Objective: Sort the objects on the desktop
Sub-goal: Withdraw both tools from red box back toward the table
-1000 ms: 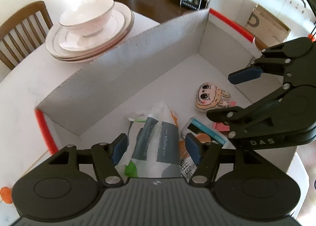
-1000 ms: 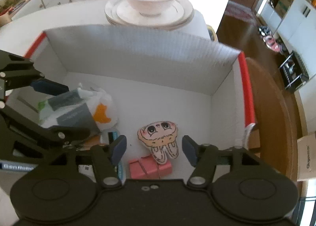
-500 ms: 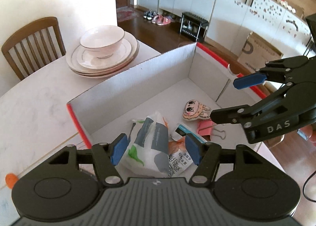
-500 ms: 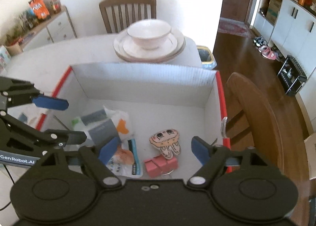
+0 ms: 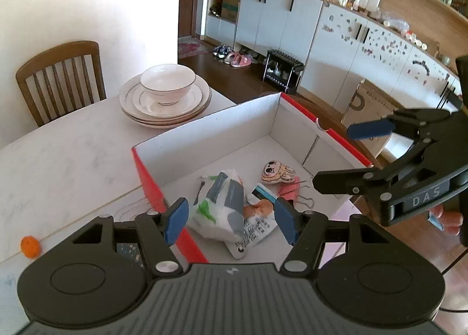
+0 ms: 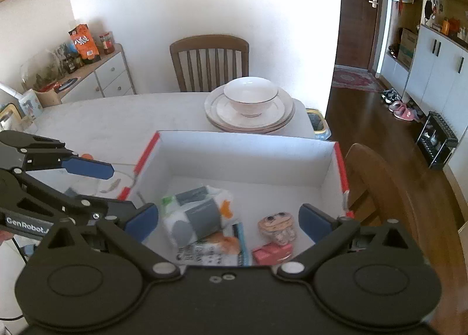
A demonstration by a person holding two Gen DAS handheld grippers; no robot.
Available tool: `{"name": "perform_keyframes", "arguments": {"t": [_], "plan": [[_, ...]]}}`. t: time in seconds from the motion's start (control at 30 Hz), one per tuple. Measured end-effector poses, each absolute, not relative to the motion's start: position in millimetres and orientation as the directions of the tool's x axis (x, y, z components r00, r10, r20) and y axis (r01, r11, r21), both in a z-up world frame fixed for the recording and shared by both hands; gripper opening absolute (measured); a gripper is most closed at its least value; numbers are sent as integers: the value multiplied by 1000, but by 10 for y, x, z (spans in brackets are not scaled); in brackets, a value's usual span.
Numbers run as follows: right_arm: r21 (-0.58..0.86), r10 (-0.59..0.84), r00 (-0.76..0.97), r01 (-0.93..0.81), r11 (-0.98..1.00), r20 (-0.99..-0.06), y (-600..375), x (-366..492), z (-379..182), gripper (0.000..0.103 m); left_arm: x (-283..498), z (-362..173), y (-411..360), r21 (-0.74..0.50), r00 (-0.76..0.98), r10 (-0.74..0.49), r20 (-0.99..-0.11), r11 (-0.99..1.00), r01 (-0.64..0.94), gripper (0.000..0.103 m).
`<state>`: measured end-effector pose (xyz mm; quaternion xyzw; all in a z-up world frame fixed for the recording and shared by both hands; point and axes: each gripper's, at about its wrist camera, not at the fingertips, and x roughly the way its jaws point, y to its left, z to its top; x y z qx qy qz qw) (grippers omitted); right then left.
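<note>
White cardboard with red edges makes up the box (image 5: pixel 204 136) that sits mid-frame in both of your wrist views, on the pale marble-look table (image 5: pixel 58 159). On the box floor lie the sorted things: a white plastic packet (image 5: pixel 222 203) with grey and green print, a flat snack pouch (image 5: pixel 254 226) with an orange picture partly under it, a small cartoon-face charm (image 5: pixel 276 172) to their right, and a pink binder clip (image 5: pixel 288 188) just beside the charm.

Your left gripper (image 5: pixel 231 222) sits low in the frame above the packet, its blue pads spread apart and pressing on nothing; the packet only shows between them from above. Your right gripper (image 6: pixel 229 222) is at the bottom of its own view, jaws opening wide, with nothing clamped; the packet and the charm lie on the box floor below it. Each gripper shows at the side of the other's view.

Beyond the box, toward the top of the frame, a white bowl (image 6: pixel 251 96) stands on a stack of plates (image 6: pixel 248 118), and a wooden chair (image 6: pixel 209 63) stands behind them. A small orange ball (image 5: pixel 30 246) rests on the table at the lower left of the left view.
</note>
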<state>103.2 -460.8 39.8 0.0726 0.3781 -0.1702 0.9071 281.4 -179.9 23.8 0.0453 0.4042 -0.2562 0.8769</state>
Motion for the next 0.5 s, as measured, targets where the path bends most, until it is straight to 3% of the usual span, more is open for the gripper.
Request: {"name": "perform_keyframes", "arguments": {"t": [0.5], "plan": [[-15,-300,687,388,921,-662,-3834,985,413,102,2298,386,-1157,-140,589,-431,-684,870,473,67]]}}
